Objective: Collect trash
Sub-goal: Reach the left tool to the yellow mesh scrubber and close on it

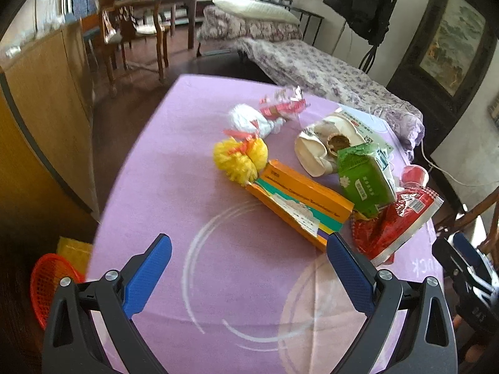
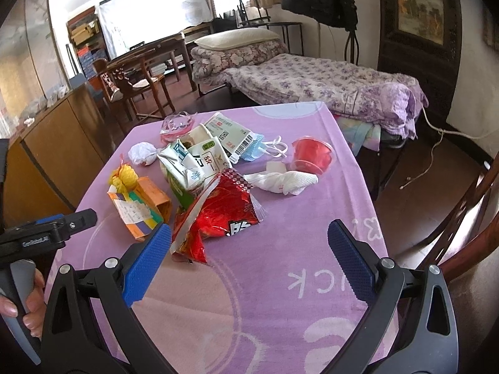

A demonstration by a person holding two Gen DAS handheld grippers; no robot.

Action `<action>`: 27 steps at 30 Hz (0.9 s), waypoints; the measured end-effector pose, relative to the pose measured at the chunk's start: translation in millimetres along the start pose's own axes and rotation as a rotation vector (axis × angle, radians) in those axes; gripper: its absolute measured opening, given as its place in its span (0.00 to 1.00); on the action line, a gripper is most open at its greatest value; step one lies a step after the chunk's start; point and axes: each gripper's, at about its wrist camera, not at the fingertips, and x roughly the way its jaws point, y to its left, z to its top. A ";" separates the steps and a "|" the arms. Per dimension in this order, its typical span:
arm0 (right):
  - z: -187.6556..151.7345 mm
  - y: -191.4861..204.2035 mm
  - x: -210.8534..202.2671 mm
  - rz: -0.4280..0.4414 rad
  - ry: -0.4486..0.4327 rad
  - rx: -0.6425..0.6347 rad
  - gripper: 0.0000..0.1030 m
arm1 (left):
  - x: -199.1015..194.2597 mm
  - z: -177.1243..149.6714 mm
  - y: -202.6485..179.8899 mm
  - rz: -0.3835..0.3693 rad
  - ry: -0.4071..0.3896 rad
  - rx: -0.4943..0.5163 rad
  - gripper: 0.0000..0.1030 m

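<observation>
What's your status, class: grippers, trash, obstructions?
Left gripper open, empty. Right gripper open, empty. Red snack bag nearest, untouched on the table. Nothing blocking.

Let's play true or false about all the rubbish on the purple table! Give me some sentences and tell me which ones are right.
1. Both grippers, left and right, are open and empty. True.
2. The long orange cardboard box stands upright. False: it lies flat on the purple tablecloth.
3. The yellow mesh netting touches the orange box's end. True.
4. The red crinkly snack bag is inside the red mesh basket. False: the bag lies on the table; the basket sits below the table edge.
5. The clear red plastic cup sits near a crumpled white tissue. True.
</observation>
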 end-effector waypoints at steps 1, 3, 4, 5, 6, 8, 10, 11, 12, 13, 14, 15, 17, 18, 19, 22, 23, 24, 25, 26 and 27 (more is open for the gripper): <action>0.7 0.1 -0.2 0.001 -0.002 0.003 0.94 | 6.0 1.5 0.3 -0.008 0.030 -0.019 0.94; 1.6 -0.6 -2.4 0.005 -0.007 0.004 0.94 | 12.5 3.9 -0.4 -0.016 0.064 -0.046 0.94; 2.5 -1.6 -2.4 0.006 -0.008 0.005 0.94 | 17.1 6.1 -1.5 -0.028 0.090 -0.070 0.94; 2.8 -2.5 -2.5 0.007 -0.008 0.007 0.94 | 18.6 7.8 -1.8 -0.035 0.100 -0.081 0.94; 3.3 -3.2 -2.1 0.008 -0.007 0.009 0.94 | 20.8 10.4 -3.4 -0.042 0.111 -0.091 0.94; 4.8 -6.0 -1.5 0.015 -0.003 0.021 0.94 | 24.2 18.9 -4.7 -0.046 0.123 -0.121 0.94; 5.3 -7.7 -1.3 0.022 0.001 0.030 0.94 | 24.8 29.8 1.2 -0.038 0.115 -0.166 0.94; 5.7 -8.9 -0.8 0.021 0.001 0.031 0.94 | 25.5 37.4 4.3 -0.026 0.110 -0.186 0.94; 6.0 -9.8 0.3 0.020 0.004 0.031 0.94 | 26.3 43.6 6.4 -0.010 0.109 -0.190 0.93; 6.6 -10.0 1.4 0.021 0.009 0.031 0.94 | 27.6 51.6 8.1 0.019 0.107 -0.180 0.92; 6.7 -10.3 2.0 0.022 0.011 0.031 0.94 | 29.5 59.0 8.2 0.041 0.106 -0.157 0.88; 7.0 -10.7 2.9 0.023 0.012 0.033 0.94 | 31.6 65.5 8.0 0.061 0.110 -0.130 0.84; 7.9 -11.9 4.0 0.024 0.014 0.032 0.94 | 38.9 75.2 7.2 0.114 0.119 -0.072 0.81; 8.2 -12.4 4.7 0.025 0.017 0.032 0.94 | 42.7 77.8 7.6 0.127 0.126 -0.056 0.77; 8.3 -12.9 5.4 0.028 0.019 0.034 0.94 | 46.2 80.1 7.8 0.131 0.135 -0.046 0.76; 7.9 -13.1 7.1 0.037 0.027 0.033 0.94 | 57.1 82.1 7.8 0.142 0.167 0.009 0.74; 7.6 -12.7 7.6 0.038 0.028 0.031 0.94 | 59.0 81.6 7.0 0.144 0.171 0.026 0.74; 7.6 -12.3 8.5 0.039 0.031 0.029 0.94 | 61.6 81.5 6.5 0.148 0.173 0.043 0.74; 7.4 -11.8 9.0 0.040 0.033 0.028 0.94 | 64.8 82.2 5.1 0.151 0.174 0.064 0.74; 7.3 -11.5 9.9 0.042 0.037 0.026 0.94 | 67.6 83.1 4.1 0.151 0.173 0.080 0.73; 7.2 -11.2 10.9 0.043 0.041 0.024 0.94 | 71.2 83.8 3.3 0.151 0.172 0.091 0.73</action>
